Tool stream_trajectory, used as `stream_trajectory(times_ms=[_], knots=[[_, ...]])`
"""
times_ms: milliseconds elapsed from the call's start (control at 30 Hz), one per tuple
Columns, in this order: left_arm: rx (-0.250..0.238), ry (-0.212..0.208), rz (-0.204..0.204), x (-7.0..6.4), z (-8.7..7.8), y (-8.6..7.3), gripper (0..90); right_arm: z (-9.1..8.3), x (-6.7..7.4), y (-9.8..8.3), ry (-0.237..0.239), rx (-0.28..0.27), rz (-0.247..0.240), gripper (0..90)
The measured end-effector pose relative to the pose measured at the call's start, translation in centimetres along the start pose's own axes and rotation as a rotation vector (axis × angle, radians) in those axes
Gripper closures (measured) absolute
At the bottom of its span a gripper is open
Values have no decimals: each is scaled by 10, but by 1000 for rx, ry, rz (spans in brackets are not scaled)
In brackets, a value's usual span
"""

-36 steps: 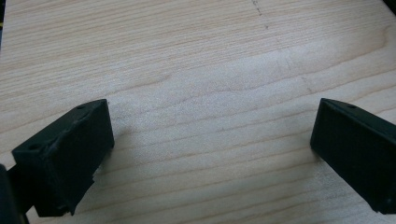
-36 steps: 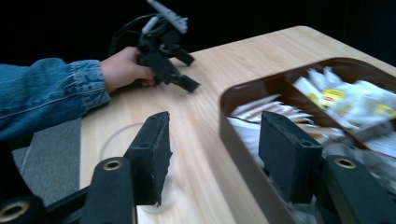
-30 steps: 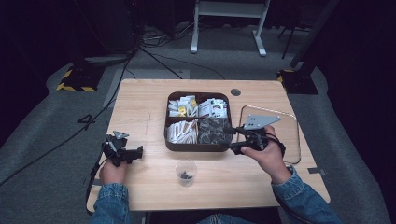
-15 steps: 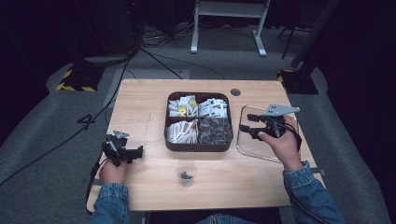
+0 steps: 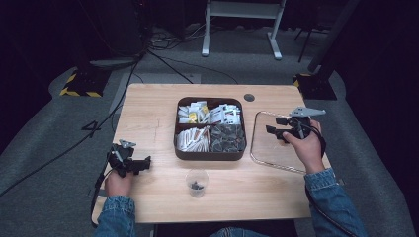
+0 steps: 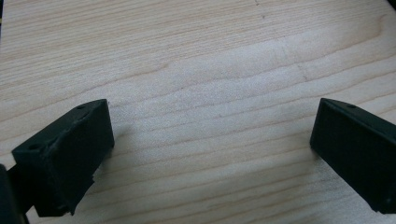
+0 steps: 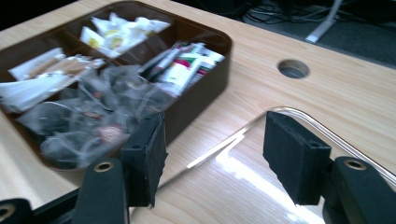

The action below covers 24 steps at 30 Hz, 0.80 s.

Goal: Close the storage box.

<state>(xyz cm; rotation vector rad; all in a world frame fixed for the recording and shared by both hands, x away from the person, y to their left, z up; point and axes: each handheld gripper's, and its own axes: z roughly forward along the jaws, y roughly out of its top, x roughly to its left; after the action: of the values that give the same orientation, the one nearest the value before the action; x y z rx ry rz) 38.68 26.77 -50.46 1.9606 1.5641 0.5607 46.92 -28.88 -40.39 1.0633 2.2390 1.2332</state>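
Right now: right claw (image 5: pixel 277 129) spread and empty, over the clear lid (image 5: pixel 276 153) at the bench (image 5: pixel 148 108) right side. Compartment tray (image 5: pixel 209 154) just left, likely next target. Left claw (image 5: pixel 140 163) spread, resting far left.

High view: overhead, facing forward across the whole wooden table (image 5: pixel 148 113). Left gripper view: close, angled down at bare tabletop. Right gripper view: low, facing the compartment tray (image 7: pixel 205 100) and clear lid (image 7: pixel 261 158), both shared with high view.
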Motion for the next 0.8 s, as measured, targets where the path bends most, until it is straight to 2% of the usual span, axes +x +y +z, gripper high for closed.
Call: stream_trajectory(times_ms=[300, 467, 800], knots=[[-6, -1, -1, 0, 0, 0, 0, 5, -25, -16, -62, 21, 43, 367], [-4, -4, 3, 0, 1, 0, 0, 10, -38, -28, -88, 62, 65, 337], [-4, -7, 7, 0, 1, 1, 0, 18, -58, -49, -143, 95, 112, 330]])
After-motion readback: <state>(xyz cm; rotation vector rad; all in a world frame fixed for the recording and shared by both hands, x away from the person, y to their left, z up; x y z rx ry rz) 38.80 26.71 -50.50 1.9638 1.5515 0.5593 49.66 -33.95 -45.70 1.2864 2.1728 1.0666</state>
